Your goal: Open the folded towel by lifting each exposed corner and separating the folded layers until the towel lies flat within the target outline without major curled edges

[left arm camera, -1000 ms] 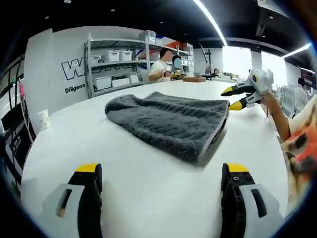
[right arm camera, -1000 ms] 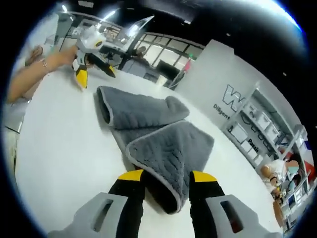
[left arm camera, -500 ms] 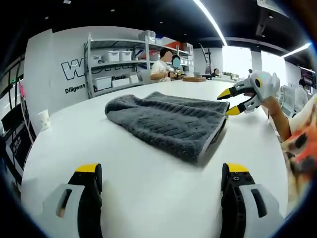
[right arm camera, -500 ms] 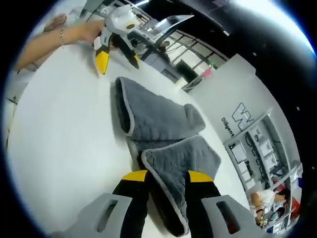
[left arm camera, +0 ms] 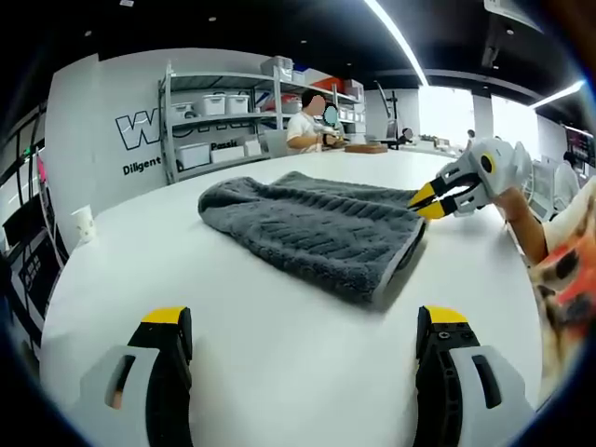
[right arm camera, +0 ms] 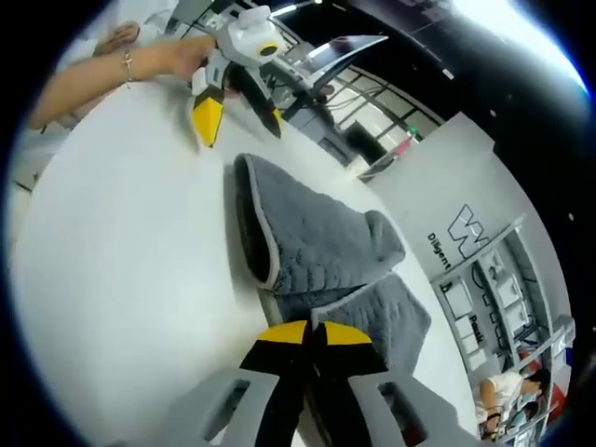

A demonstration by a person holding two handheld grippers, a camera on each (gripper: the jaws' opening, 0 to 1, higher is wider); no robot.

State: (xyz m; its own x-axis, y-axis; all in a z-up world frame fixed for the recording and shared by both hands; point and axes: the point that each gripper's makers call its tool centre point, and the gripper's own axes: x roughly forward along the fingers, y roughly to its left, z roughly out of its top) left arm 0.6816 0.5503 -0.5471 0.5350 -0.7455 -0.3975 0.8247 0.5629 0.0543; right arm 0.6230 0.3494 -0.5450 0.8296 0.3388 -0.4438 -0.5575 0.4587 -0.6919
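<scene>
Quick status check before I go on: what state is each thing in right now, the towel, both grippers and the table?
towel: folded in layers, bunched, lying on the table, one corner pinched.
right gripper: jaws shut on the towel's near corner.
left gripper: jaws wide open, holding nothing, short of the towel.
table: white, bare around the towel; no target outline visible.

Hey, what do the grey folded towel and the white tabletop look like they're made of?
The grey folded towel looks like plush terry or microfibre: a fuzzy, ribbed pile with a lighter stitched hem. The white tabletop looks like smooth laminate or painted board, showing a soft sheen; the exact material is unclear.
</scene>
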